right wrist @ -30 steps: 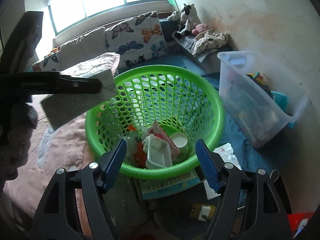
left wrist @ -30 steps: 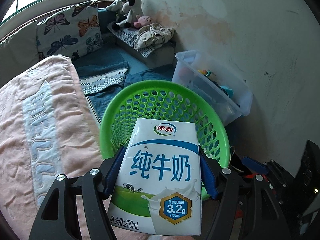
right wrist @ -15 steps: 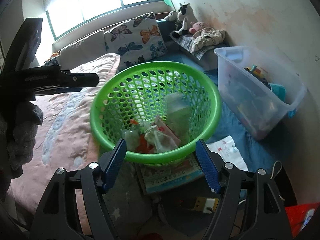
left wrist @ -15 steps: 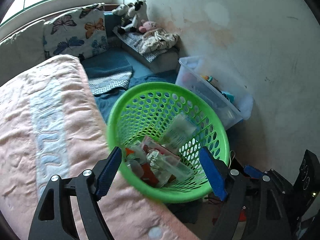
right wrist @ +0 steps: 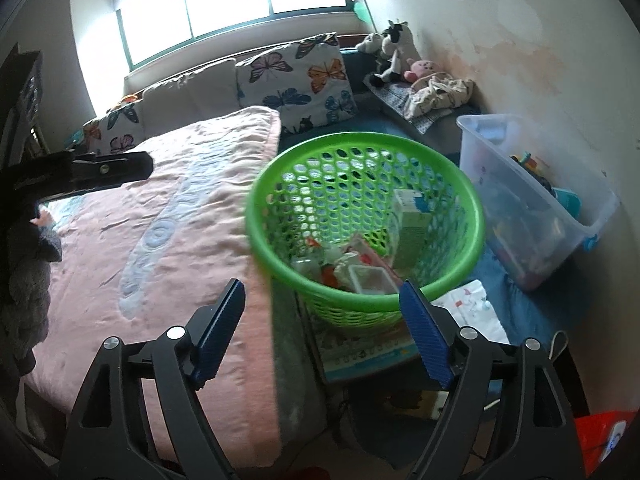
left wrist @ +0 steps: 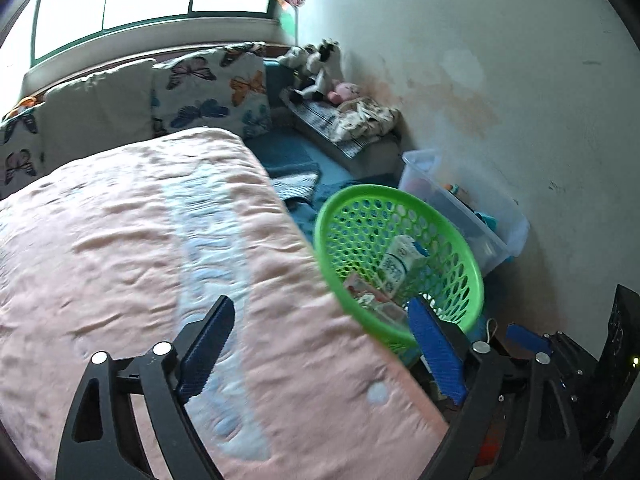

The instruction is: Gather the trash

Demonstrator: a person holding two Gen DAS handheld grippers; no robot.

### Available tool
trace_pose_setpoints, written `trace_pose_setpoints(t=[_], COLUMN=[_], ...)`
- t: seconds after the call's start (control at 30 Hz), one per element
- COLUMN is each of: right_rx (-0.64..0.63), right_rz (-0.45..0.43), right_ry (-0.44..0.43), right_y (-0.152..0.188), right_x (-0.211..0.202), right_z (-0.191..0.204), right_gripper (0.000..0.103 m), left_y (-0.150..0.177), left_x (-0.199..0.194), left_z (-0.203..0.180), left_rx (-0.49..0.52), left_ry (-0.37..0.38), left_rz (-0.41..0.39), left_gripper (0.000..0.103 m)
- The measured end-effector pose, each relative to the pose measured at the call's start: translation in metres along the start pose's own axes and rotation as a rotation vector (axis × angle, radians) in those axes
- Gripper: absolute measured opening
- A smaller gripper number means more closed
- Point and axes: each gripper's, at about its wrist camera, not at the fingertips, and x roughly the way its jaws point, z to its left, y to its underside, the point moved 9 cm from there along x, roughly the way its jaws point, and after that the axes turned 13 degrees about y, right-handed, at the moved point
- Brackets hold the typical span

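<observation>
A green plastic basket [right wrist: 464, 216] stands on the floor beside the bed; it also shows in the left wrist view [left wrist: 460, 240]. A white and blue milk carton [right wrist: 412, 220] leans inside it against the far wall, also seen in the left wrist view [left wrist: 400, 264], above wrappers and a clear tray [right wrist: 368, 280]. My left gripper [left wrist: 320, 356] is open and empty over the pink blanket [left wrist: 140, 248], left of the basket. My right gripper [right wrist: 324, 336] is open and empty, near the basket's front rim. The left gripper's arm [right wrist: 80, 170] shows at the left of the right wrist view.
A clear storage bin [right wrist: 532, 184] with toys stands right of the basket by the wall. Butterfly pillows [right wrist: 296, 80] and plush toys [right wrist: 394, 50] lie at the back. Papers and a booklet [right wrist: 360, 356] lie on the floor under the basket.
My left gripper opened and let go of the milk carton, which fell into the basket. The left gripper then swung left over the blanket. The right gripper drew back a little.
</observation>
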Motion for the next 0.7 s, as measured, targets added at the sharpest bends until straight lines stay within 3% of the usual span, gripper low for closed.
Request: trace_pose_setpoints(t=[0.23, 0.7], right_rx=[-0.03, -0.041], right_rz=[-0.006, -0.019], right_ry=[-0.019, -0.062], right_y=[0.004, 0.002], right_x=[-0.008, -0.024], right_z=[0.028, 0.06], right_gripper=[0.084, 0.089], left_y=[0.019, 0.058], left_x=[-0.046, -0.106], left_z=[0.022, 0.056], left_rx=[-0.021, -0.067], left_ry=[-0.067, -0.191], left_rz=[-0.058, -0.128], left_gripper=[0.093, 0.096])
